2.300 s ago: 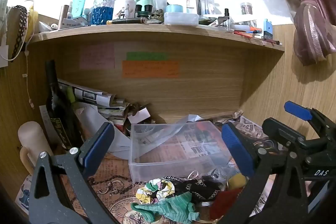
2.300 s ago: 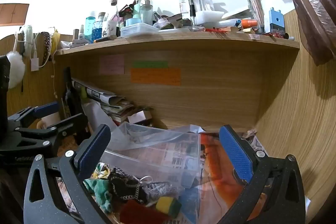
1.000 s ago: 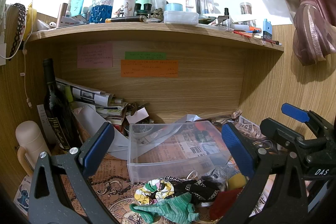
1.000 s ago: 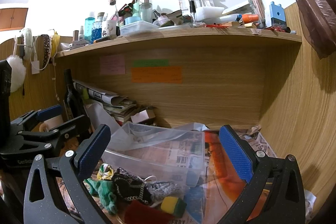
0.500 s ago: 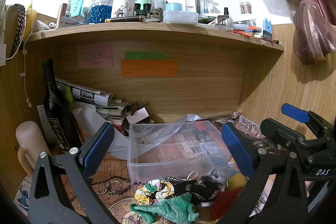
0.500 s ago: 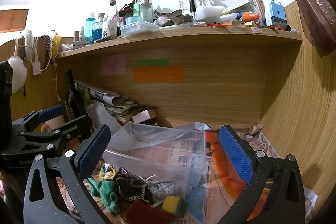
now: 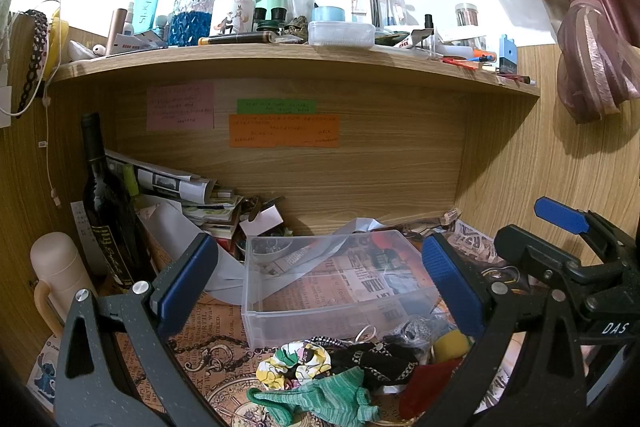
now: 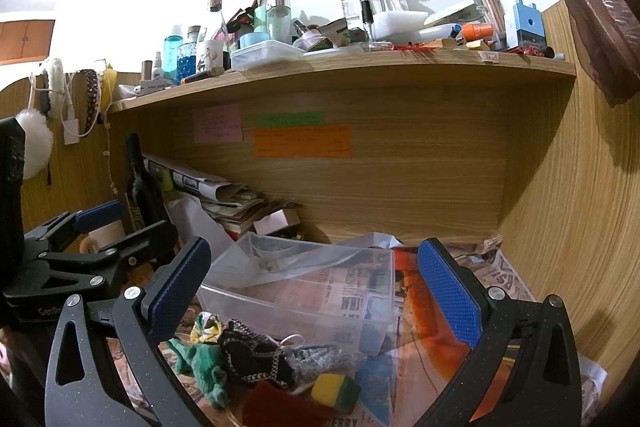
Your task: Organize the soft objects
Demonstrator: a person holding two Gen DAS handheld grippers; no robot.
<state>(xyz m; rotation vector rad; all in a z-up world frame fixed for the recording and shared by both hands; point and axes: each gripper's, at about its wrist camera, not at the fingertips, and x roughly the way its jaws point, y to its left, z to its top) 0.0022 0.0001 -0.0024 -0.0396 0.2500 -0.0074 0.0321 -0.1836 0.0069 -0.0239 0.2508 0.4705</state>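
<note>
Clear bin: the clear plastic bin (image 7: 340, 287) sits on the newspaper-covered desk (image 7: 208, 323) under the wooden shelf (image 7: 280, 61); a strip of pale plastic sheet (image 7: 320, 251) drapes over its rim, and through its floor only newsprint shows.
Soft pile: heaped on the desk just in front of the bin, outside it.
Pile contents: a green knitted cloth (image 7: 320, 397) nearest the camera, a yellow floral scrunchie (image 7: 296, 361), a black patterned cloth (image 7: 380, 357), a grey knit piece (image 8: 320, 357), a red cloth (image 7: 428, 383) and a yellow-green sponge (image 8: 334, 389).
Green cloth axis: long side runs left to right in the left wrist view, one thin end trailing left.
Bin axis: long side runs across the left wrist view, open top up.
Left gripper (image 7: 320, 279): jaws spread wide, holding nothing, framing the bin and pile.
Right gripper (image 8: 314, 285): jaws spread wide, empty, above the same pile.
Change from half a second ago: nothing in the pile or bin has shifted; both views match closely.
</note>
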